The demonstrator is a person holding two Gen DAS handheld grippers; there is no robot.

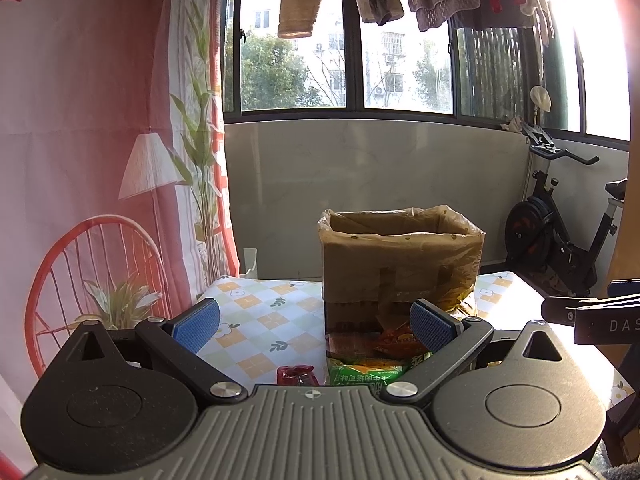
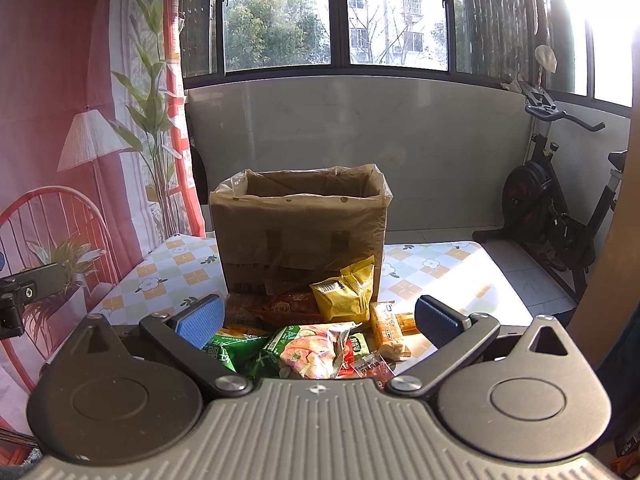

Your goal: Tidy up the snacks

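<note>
Left gripper (image 1: 316, 322): I see it released — jaws wide, holding nothing.
Box (image 2: 300, 236): lined cardboard, upright on the checked table (image 2: 440, 276).
Snacks (image 2: 312, 344): piled just in front of the box.
Right gripper (image 2: 320, 320): released — empty, above the pile.

Your left gripper (image 1: 316, 322) and right gripper (image 2: 319, 318) look alike: ribbed grey body, black arms with silver screws, round black discs at four and eight o'clock, blue-padded fingers (image 1: 197, 323).
</note>
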